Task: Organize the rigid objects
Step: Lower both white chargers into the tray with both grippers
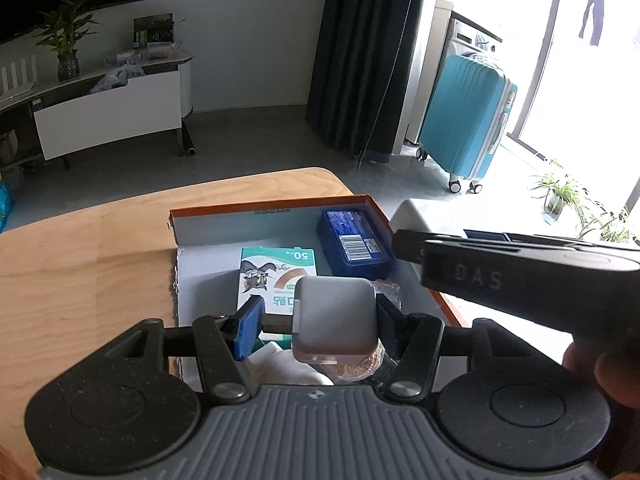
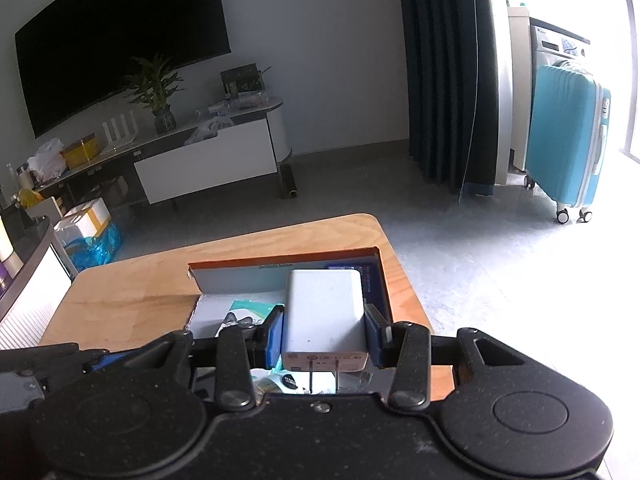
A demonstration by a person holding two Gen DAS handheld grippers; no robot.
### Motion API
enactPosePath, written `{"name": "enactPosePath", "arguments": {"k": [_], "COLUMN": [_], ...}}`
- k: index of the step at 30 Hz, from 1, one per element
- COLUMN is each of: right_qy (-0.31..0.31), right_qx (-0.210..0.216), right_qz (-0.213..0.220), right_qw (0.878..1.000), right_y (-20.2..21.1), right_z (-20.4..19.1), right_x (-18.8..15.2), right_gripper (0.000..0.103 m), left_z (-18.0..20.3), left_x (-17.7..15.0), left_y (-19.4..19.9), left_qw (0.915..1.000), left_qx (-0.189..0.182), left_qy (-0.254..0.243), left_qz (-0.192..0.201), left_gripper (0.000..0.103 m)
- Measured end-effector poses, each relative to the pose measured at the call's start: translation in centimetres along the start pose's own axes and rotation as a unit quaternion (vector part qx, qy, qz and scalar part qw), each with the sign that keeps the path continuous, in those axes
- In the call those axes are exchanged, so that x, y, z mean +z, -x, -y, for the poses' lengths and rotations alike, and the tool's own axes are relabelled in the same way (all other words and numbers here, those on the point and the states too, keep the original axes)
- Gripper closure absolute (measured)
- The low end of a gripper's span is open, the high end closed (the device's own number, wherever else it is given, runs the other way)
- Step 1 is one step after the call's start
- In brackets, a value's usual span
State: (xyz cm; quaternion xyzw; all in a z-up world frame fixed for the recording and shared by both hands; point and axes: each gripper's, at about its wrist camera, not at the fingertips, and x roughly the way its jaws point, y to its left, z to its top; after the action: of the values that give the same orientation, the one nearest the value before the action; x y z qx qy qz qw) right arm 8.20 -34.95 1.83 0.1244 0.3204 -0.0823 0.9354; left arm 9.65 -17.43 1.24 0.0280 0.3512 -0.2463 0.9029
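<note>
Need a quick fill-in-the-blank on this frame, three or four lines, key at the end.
1. The left gripper is shut on a rounded white ____.
2. The right gripper holds a white charger with two metal ____ facing the camera.
3. The blue packet lies inside the orange-rimmed ____.
4. The box sits on a ____ table.

Missing words: case; prongs; box; wooden
</note>
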Motion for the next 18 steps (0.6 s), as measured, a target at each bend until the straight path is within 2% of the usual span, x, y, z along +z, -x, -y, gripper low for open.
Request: {"name": "enactPosePath", "arguments": {"k": [18], "right_qy": [0.001], "right_qx": [-0.002], "right_qz": [-0.006], "right_qw": [1.000], "right_y": [-1.5], "right_z": [0.3], "right_x": [0.3], "right_gripper": [0.053], "left_z": [-0.1], "left_x": [0.3], "left_y": [-1.0], "left_qw": [1.0000], "left_qx": [0.000], "left_qy": [0.003], "left_qz": [-0.003], "left_gripper": [0.044]}}
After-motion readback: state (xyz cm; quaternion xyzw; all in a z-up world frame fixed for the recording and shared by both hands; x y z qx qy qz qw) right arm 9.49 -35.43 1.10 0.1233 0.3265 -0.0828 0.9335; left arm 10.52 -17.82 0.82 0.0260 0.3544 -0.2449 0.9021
